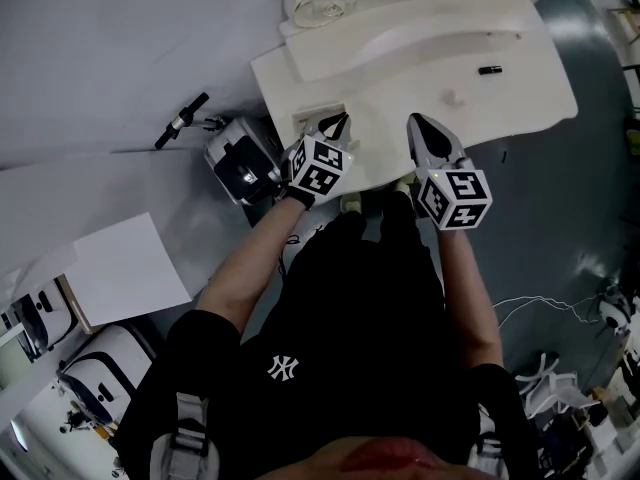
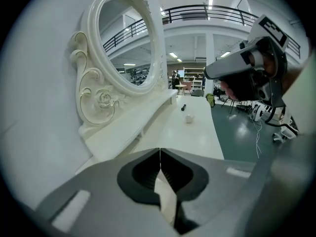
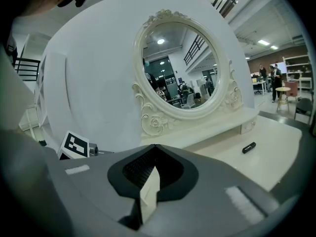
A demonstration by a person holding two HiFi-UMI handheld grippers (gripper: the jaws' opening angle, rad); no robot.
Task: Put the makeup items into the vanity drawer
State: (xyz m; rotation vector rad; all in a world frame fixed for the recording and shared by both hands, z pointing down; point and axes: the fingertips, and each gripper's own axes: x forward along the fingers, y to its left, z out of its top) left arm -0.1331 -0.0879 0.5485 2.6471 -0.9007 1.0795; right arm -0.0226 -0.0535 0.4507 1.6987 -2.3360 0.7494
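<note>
While left gripper and right gripper hang clenched on nothing over the white vanity top, black makeup tube lies well apart toward its right end; oval mirror behind, grey-green floor alongside

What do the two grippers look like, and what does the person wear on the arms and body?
The left gripper and the right gripper are grey and taper to a point, with black ribbed pads inside. Each carries a white cube printed with black square markers. The person wears a black short-sleeved shirt with a small white logo, and grey shoulder straps.
</note>
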